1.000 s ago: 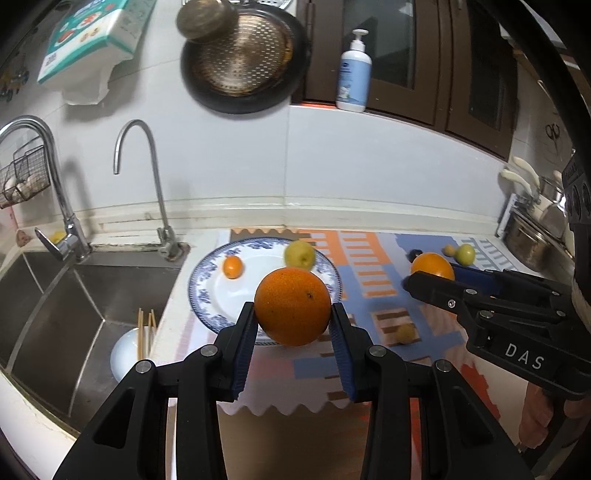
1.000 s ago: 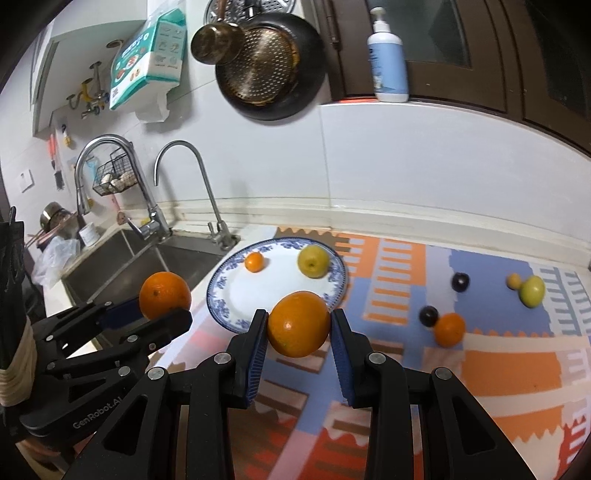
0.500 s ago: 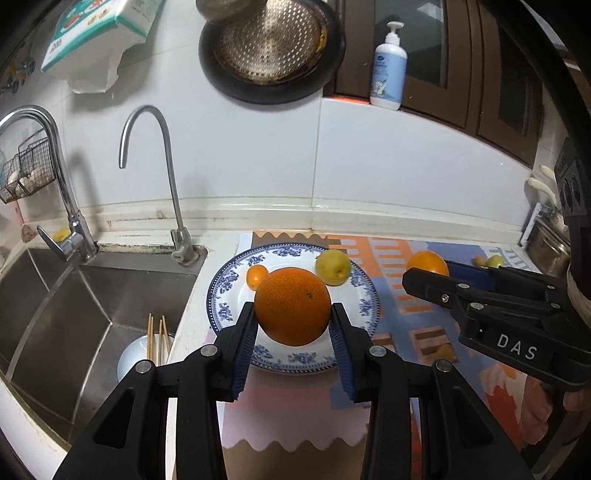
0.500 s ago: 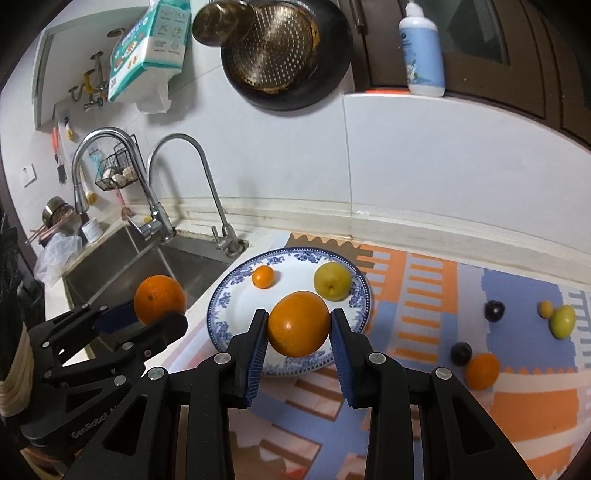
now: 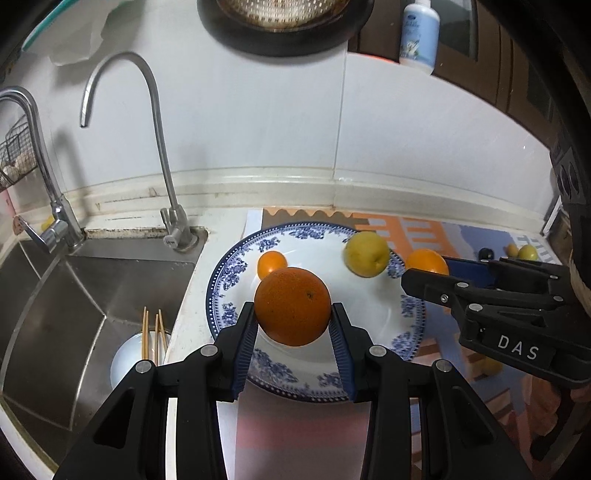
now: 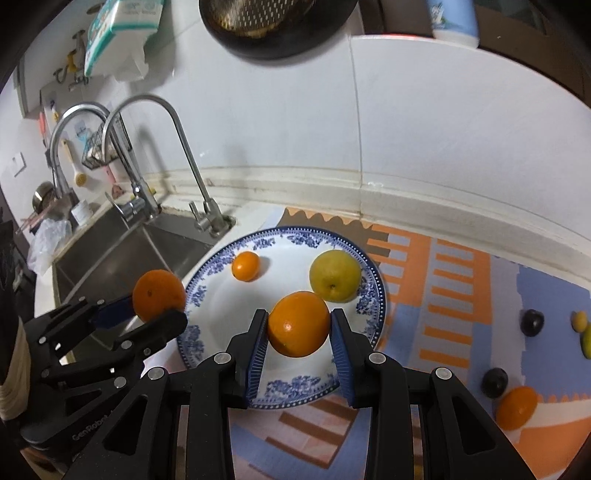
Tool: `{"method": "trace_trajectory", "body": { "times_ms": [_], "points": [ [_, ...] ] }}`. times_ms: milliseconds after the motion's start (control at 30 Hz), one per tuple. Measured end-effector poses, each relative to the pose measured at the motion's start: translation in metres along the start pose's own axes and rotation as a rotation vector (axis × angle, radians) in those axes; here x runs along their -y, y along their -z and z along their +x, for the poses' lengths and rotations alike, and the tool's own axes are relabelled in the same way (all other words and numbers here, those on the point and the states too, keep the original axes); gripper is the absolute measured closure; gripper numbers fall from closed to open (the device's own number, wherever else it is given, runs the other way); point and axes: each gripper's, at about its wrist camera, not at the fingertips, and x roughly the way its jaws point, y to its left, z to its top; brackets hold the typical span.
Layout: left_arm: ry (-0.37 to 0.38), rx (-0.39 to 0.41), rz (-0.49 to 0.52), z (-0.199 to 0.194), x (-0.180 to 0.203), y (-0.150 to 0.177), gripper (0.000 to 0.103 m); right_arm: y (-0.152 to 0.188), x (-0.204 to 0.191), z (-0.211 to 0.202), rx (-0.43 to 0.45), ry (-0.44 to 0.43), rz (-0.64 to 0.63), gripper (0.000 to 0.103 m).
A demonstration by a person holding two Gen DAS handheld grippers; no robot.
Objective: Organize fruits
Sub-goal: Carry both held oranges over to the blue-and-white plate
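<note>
Oranges (image 5: 292, 311) above plate (image 5: 236, 269), beside sink (image 5: 55, 295).

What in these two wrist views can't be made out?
- Plate: near rim hidden by left gripper and its orange, left wrist view.
- Bottle: top cut off, right wrist view.
- Yellow fruit: cut by edge, right wrist view.

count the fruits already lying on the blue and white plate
2: a small orange fruit toward the plate's far left and a yellow-green fruit at its far right rim. The gripped oranges hover above; they may hide more.
</note>
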Motion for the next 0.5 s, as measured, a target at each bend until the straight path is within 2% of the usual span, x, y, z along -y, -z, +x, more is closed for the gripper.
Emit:
{"method": "trace_trajectory", "body": {
  "times_ms": [167,500],
  "points": [
    [0.006,-0.032,0.009,0.021,-0.002,-0.002,0.065,-0.006,0.003,0.022,-0.046,-0.001,-0.042,0.068],
    [0.046,-0.122,0.002,0.06,-0.007,-0.002,0.065,-0.01,0.017,0.058,-0.154,-0.024,-0.027,0.068]
  ]
}}
